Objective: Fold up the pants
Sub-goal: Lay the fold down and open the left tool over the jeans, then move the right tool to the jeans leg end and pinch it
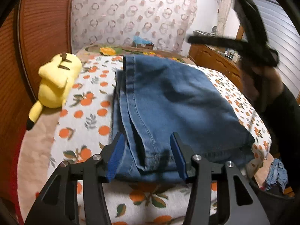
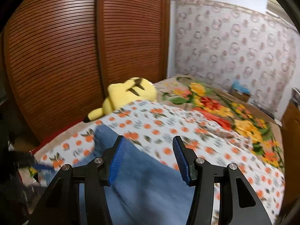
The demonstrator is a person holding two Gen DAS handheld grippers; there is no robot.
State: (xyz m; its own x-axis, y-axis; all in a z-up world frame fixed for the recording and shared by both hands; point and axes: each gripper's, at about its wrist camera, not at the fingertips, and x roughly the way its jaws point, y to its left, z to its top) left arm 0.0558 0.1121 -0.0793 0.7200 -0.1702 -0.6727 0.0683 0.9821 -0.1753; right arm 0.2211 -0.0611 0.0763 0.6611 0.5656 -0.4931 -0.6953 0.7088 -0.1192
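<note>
Denim pants point(image 1: 168, 101) lie folded beside the yellow plush point(image 1: 56, 82), so I keep both claws, left claw point(image 1: 148, 155) and right claw point(image 2: 148, 159), apart and lift clear without snagging the hem.

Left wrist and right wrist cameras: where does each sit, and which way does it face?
Left wrist: rides the open left hand-held gripper, looking across the folded blue denim jeans; the blurred right hand-held gripper shows.
Right wrist: rides that open gripper, facing the brown slatted wardrobe.
Shared: jeans, yellow plush toy, orange-print bedspread.
</note>
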